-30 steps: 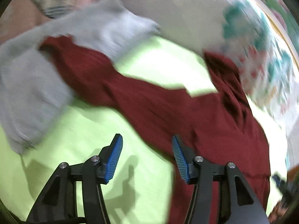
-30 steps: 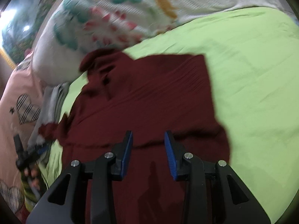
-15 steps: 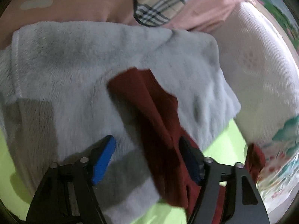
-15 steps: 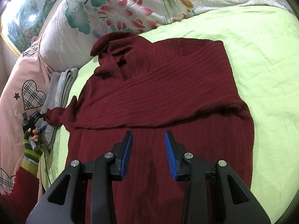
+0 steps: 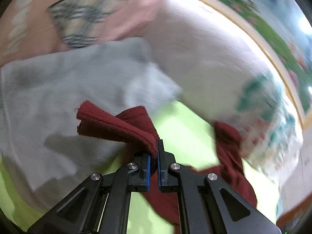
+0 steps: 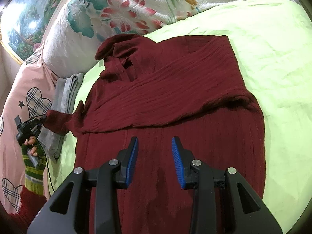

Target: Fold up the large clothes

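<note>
Item: dark red sweater (image 6: 175, 101), soft, limp, ribbed; being spread across the green bed (image 6: 273, 58), frame centre. Cuff (image 5: 117, 124) being pinched by left hand-held gripper (image 5: 154, 156); right hand-held gripper (image 6: 155, 156) being held spread, empty.

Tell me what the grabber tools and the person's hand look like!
Each gripper is black plastic with two angular fingers, shiny silver bolts and ribbed blue pads: the right gripper shows them best, the left gripper looks the same. A thin black cable hangs from the left one. The person's left hand wears a green fingerless glove with yellow stripes, above a dark red sleeve.
</note>
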The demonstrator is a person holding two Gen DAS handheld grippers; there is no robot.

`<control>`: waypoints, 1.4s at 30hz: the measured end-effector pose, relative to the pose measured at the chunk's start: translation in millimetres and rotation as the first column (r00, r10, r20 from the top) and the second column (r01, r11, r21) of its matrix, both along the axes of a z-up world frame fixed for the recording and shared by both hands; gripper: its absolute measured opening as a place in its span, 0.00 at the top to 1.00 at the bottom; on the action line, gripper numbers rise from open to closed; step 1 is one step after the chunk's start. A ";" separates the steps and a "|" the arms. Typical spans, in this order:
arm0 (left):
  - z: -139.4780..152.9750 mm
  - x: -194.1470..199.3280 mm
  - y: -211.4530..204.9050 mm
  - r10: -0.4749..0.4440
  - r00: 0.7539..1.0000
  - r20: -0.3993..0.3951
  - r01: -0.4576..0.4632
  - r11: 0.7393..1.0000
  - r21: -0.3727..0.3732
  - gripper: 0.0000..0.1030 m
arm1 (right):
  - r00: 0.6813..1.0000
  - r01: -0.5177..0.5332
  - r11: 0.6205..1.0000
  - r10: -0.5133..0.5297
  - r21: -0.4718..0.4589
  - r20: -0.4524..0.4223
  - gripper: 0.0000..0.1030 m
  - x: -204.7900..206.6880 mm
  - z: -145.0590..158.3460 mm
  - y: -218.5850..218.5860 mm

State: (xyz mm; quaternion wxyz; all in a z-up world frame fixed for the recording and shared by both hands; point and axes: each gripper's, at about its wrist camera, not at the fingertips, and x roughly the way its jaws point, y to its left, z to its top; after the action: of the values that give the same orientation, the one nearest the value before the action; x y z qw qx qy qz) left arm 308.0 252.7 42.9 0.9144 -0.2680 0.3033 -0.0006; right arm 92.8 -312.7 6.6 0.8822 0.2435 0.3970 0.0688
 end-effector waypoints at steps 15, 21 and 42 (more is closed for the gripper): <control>-23.5 -41.6 -340.8 -0.570 0.821 -0.034 0.568 0.807 0.160 0.97 | 0.992 0.119 0.992 -0.120 0.051 0.023 0.65 -27.6 -1.0 -48.0; -62.5 -27.7 -417.1 -0.627 0.771 -0.108 0.635 0.750 0.183 0.97 | 0.982 0.183 0.981 -0.185 0.071 0.024 0.65 -36.0 -2.0 -75.2; -93.9 -75.2 -224.4 -0.269 0.926 -0.264 0.338 0.904 0.263 0.38 | 0.997 0.055 0.996 -0.051 -0.074 0.054 0.53 47.8 4.0 -20.3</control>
State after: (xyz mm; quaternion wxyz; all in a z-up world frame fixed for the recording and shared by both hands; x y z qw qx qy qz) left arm 232.8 28.3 -51.0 0.8937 -0.0716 0.4379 -0.0671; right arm 140.6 -333.0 10.6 0.9022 0.2188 0.3698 0.0367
